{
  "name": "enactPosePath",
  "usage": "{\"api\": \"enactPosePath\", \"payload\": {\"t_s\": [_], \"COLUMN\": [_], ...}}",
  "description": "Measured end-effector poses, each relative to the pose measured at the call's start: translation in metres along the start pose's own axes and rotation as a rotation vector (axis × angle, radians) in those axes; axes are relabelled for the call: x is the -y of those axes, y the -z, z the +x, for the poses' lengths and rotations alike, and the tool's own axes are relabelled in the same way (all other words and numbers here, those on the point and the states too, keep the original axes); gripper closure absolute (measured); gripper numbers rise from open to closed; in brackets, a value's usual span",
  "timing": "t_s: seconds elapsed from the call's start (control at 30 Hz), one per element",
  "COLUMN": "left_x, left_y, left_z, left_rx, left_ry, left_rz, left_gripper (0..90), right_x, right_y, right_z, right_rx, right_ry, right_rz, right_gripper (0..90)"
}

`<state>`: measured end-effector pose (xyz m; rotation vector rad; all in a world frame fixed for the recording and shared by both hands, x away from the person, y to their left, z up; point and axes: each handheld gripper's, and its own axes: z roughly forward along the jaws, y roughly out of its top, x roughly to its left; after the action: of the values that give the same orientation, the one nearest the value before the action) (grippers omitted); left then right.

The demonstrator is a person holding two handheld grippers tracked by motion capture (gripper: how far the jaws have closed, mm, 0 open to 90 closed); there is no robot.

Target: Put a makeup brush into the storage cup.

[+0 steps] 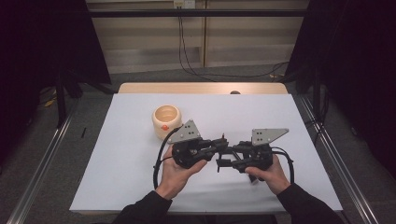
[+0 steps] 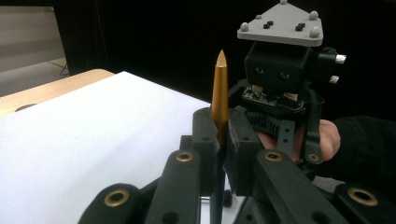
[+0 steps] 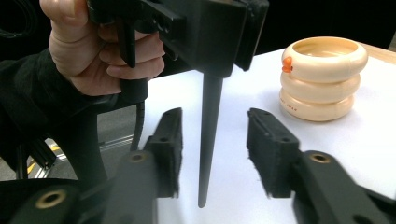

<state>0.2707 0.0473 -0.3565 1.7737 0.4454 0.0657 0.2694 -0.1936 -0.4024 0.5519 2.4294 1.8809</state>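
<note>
A: What's the left gripper (image 2: 219,140) doing on my screen?

B: Its 2 black jaws are pressed tight on a thin pen-like stick (image 2: 219,88). In the left gripper view the stick's gold, smooth, cone-tipped end rises straight up from between the ribbed pads.

A: And below the jaws?

B: From the right gripper view I see the dark matte shaft (image 3: 208,135), round and tapering, hanging down from the left gripper to a blunt tip.

A: The right gripper (image 3: 214,149)?

B: Spread apart. The shaft stands in the gap between its 2 textured black pads, touching neither as far as I can tell. So only the left one pinches the stick.

A: Anything else near them?

B: Beyond the right gripper, off to its right in its own view, sits a cream holder (image 3: 322,79), shaped like 3 stacked rings, glossy, hollow on top, with a small orange knob on the rim. It stands on the flat white sheet (image 1: 140,158) covering the table, well apart from the stick.

A: And from the high view?

B: Both grippers meet nose to nose, each carrying a grey 3-cornered plate (image 1: 267,136).
</note>
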Motion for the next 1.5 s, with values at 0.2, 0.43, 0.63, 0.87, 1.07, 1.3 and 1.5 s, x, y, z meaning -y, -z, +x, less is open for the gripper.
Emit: {"api": "enactPosePath", "payload": {"t_s": [0.2,0.43,0.63,0.87,1.07,1.3,1.5], "left_x": [-0.002,-0.003,-0.004,-0.004,-0.005,-0.005,-0.006], "left_y": [0.005,0.008,0.008,0.008,0.009,0.014,0.022], "left_z": [0.004,0.006,0.005,0.005,0.007,0.011,0.018], "left_rx": [-0.015,-0.025,-0.03,-0.028,-0.028,-0.04,-0.069], "left_ry": [0.012,0.006,0.008,0.014,0.031,0.034,0.04], "left_rz": [-0.006,-0.006,-0.008,-0.008,-0.013,-0.018,-0.027], "left_gripper": [83.9,83.9,83.9,83.9,83.9,83.9,83.8], "right_x": [0.0,0.0,-0.001,-0.001,0.0,-0.001,0.0], "right_y": [0.002,0.001,0.0,0.003,0.003,0.006,0.01], "right_z": [0.0,0.0,0.001,0.0,0.0,0.001,0.0], "right_rx": [0.037,0.057,0.064,0.086,0.119,0.14,0.147], "right_ry": [0.006,0.004,0.002,0.013,0.015,0.027,0.018], "right_rz": [-0.004,-0.007,-0.012,-0.024,-0.009,-0.013,-0.03], "right_gripper": [37.2,23.0,10.1,2.4,3.9,3.1,1.7]}}
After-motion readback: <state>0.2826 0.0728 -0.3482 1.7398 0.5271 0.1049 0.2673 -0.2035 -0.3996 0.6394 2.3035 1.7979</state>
